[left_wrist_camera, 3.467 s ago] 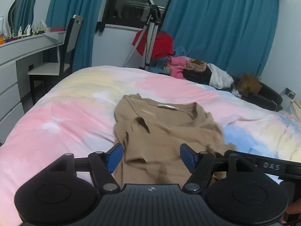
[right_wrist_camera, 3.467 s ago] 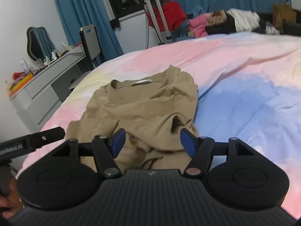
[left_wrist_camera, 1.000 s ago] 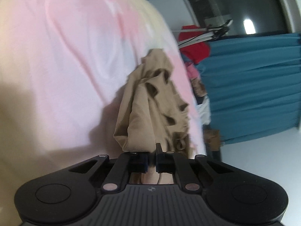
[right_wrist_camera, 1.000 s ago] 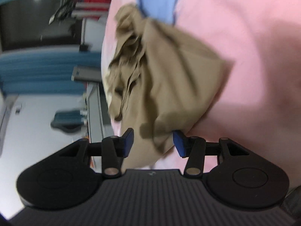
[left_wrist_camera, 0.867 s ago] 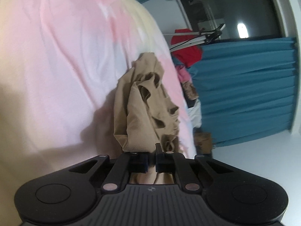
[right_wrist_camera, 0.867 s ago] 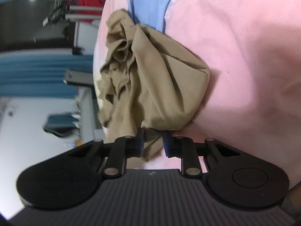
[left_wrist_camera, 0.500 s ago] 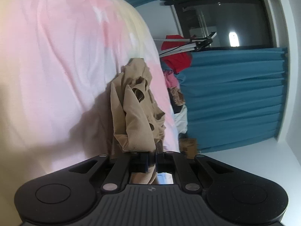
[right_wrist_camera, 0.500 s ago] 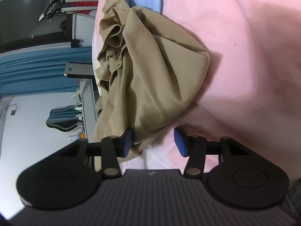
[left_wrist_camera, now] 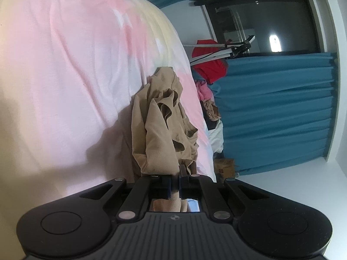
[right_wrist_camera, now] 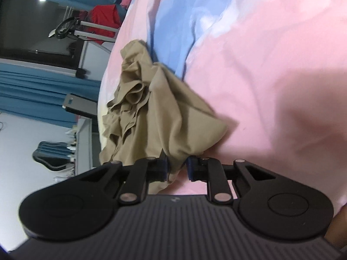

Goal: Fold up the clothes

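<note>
- Pastel pink-blue-yellow bedspread (right_wrist_camera: 271, 75) serving as work surface; broad and soft, suited to laying a garment out flat.
- Tan shirt (right_wrist_camera: 164, 112) bunched on the bedspread, gathered into loose folds; near end lifted toward both grippers, far end resting on the cover. Not yet spread, so likely being picked up by an edge to shake out or straighten before folding.
- Left gripper (left_wrist_camera: 175, 185) at near end of the shirt (left_wrist_camera: 158, 130); jaws pressed together, clamped on a pinch of tan fabric. Grip judged to anchor one corner.
- Right gripper (right_wrist_camera: 177, 166) at other near edge of the shirt; jaws closing, a fold of fabric between them, pads appearing to bear on it. Probably taking the second corner.
- Both cameras rolled sideways, consistent with an edge-on pinch.
</note>
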`<state>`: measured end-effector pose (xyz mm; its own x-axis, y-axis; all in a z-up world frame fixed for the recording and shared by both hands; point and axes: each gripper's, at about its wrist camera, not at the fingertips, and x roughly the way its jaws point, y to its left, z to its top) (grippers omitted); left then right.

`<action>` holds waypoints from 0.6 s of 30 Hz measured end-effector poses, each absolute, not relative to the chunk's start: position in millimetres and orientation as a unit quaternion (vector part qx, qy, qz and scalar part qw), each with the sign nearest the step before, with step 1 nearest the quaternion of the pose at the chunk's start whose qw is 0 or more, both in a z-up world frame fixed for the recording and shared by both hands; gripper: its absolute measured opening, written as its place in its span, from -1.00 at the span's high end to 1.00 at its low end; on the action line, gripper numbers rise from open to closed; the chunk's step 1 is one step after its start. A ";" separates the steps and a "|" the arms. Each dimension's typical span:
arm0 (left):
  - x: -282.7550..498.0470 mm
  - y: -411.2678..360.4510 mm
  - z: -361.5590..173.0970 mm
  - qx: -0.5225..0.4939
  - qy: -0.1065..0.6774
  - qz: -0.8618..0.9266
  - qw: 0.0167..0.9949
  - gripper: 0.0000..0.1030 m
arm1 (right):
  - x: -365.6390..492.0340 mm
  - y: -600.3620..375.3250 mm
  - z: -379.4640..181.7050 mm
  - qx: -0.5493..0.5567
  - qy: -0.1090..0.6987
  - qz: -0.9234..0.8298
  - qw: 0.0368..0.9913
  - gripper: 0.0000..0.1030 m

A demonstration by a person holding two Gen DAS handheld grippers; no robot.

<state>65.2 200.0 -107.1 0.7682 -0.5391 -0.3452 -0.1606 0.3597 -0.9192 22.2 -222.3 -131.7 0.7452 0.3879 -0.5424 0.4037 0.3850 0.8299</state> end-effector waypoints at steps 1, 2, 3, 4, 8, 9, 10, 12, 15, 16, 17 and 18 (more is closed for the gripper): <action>65.1 200.5 -107.2 -0.552 0.318 -0.124 0.761 0.90 | 21.4 -225.0 -131.2 0.554 0.355 -0.008 0.753 0.61; 66.3 200.5 -107.2 -0.551 0.318 -0.123 0.761 0.90 | 21.5 -227.0 -129.0 0.551 0.352 -0.014 0.757 0.60; 66.5 200.9 -106.9 -0.551 0.317 -0.122 0.762 0.90 | 22.3 -228.4 -125.9 0.547 0.347 -0.023 0.762 0.58; 66.1 202.4 -106.6 -0.551 0.315 -0.118 0.764 0.90 | 21.1 -231.0 -121.6 0.535 0.341 -0.044 0.772 0.57; 67.1 207.9 -106.3 -0.549 0.313 -0.106 0.768 0.90 | 9.7 -253.0 -101.2 0.479 0.292 -0.138 0.817 0.57; 67.2 207.9 -106.3 -0.547 0.315 -0.105 0.768 0.90 | 9.2 -258.6 -98.6 0.482 0.286 -0.138 0.817 0.57; 67.3 207.5 -106.3 -0.545 0.317 -0.104 0.769 0.90 | 9.9 -262.2 -96.6 0.487 0.284 -0.131 0.815 0.57; 66.7 206.1 -105.9 -0.539 0.321 -0.103 0.772 0.89 | 12.1 -258.9 -95.2 0.497 0.287 -0.100 0.813 0.57; 65.7 207.2 -107.4 -0.537 0.327 -0.099 0.772 0.89 | 15.2 -241.5 -98.4 0.521 0.309 -0.028 0.795 0.56; 65.3 207.8 -108.2 -0.537 0.329 -0.097 0.771 0.89 | 16.9 -234.0 -101.7 0.535 0.321 0.005 0.782 0.49; 64.9 207.8 -108.7 -0.535 0.330 -0.095 0.772 0.89 | 18.7 -226.4 -105.0 0.547 0.333 0.039 0.767 0.39; 64.5 207.7 -109.0 -0.534 0.331 -0.094 0.773 0.89 | 20.4 -218.9 -108.3 0.559 0.345 0.072 0.750 0.12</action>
<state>64.5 207.7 -109.0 0.7630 -0.4981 -0.4120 -0.2090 0.4131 -0.8864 20.4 -218.9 -108.3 0.7516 0.4938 -0.4373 0.2778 0.3643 0.8889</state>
